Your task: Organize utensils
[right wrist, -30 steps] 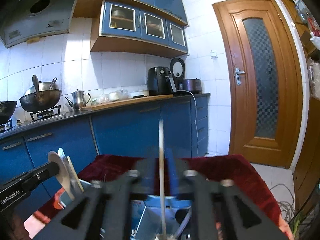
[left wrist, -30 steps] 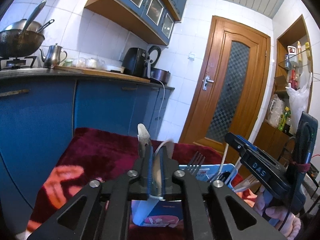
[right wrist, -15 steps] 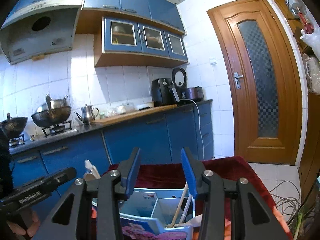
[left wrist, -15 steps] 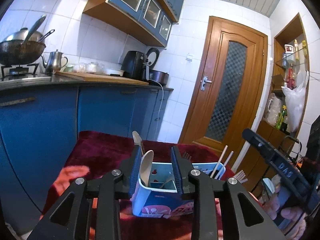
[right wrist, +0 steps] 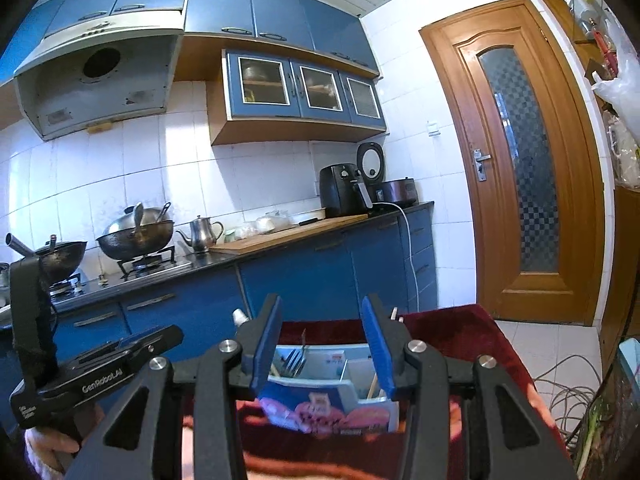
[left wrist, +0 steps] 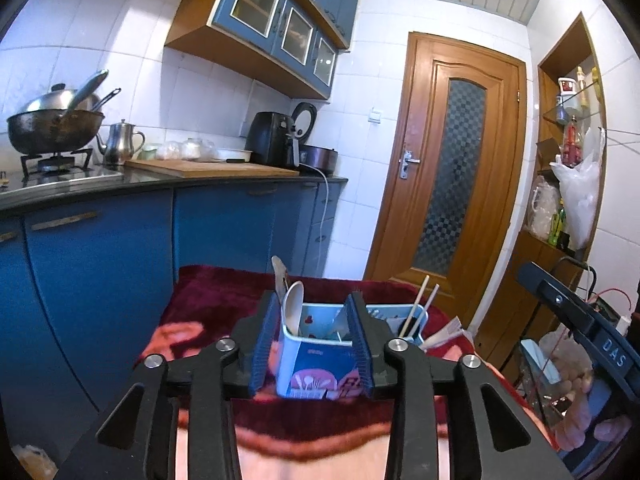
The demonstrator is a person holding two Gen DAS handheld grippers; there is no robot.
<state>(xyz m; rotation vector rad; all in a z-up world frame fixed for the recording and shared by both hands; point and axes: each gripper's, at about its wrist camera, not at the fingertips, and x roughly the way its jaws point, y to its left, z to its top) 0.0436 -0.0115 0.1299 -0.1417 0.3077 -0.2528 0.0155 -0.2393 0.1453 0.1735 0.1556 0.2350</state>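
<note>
Both the left gripper (left wrist: 314, 340) and right gripper (right wrist: 322, 346) hang released and empty before the caddy (left wrist: 316, 364), so each should probably retreat straight, sparing the spoon (left wrist: 293, 307) and chopsticks (left wrist: 418, 306) inside.

Domestic kitchen: blue base cabinets (left wrist: 100, 264) under a dark countertop, a black wok (left wrist: 52, 130) on a gas hob, a steel teapot (left wrist: 120, 142), a grey extractor hood (right wrist: 96, 80), white wall tiles (right wrist: 248, 176), and a panelled wooden door (left wrist: 448, 168).
</note>
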